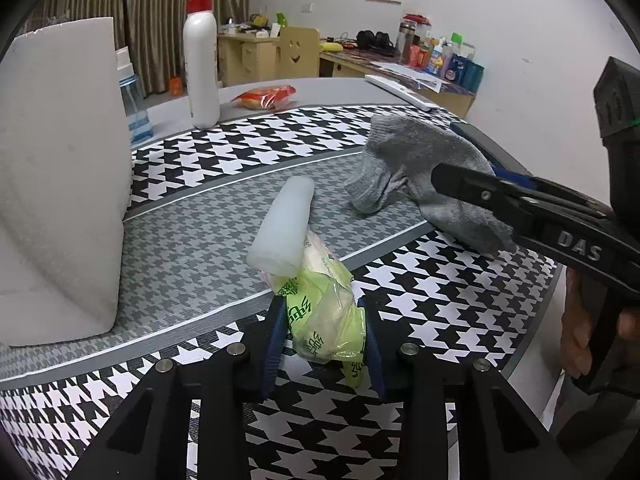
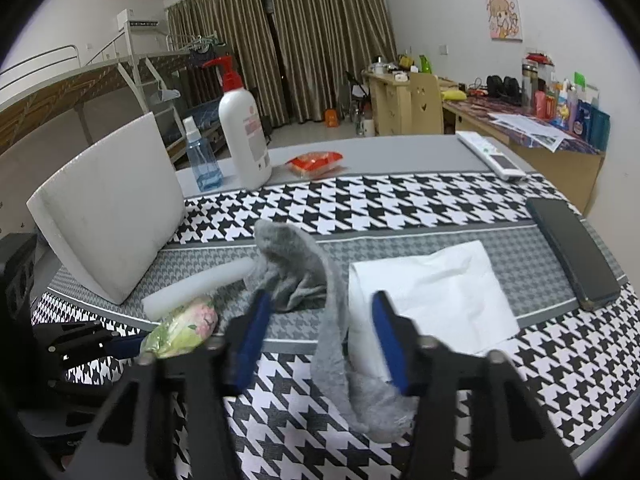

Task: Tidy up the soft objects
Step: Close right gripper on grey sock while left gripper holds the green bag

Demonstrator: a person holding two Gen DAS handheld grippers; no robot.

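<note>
"Judging from the left wrist view, is the left gripper (image 1: 322, 308) closed on anything?" asks the first observer.

"Yes," the second answers. "Its blue pads (image 1: 276, 340) sit against both sides of the crinkly green-printed plastic tissue packet (image 1: 332, 332), low in the centre of the frame, so it looks clamped. The packet's far end lies under the translucent white foam cylinder (image 1: 284, 224), which rests across it on the black-and-white houndstooth mat (image 1: 460, 300)."

"And the right gripper (image 2: 320, 300)?"

"In its own view the fingers stand apart. The limp grey knitted sock (image 2: 288, 264) runs from mid-frame down between them, but the pads do not visibly press on it. The strip of fabric is narrower than the gap and sits nearer the right pad."

"So what makes this step go well?"

"Probably centring first. The right hand should bring both pads square onto the sock where it is bunched thickest, and catch no corner of the flat white paper napkin (image 2: 436, 292) just beside it. A grip on a thin edge would likely let the sock slip out."

"Any care needed on the left?"

"The packet should come out gently from under the cylinder, or that roll may run toward the large white foam block (image 1: 60, 180) at the left of the frame. A firm squeeze is safe; the packet is soft."
</note>
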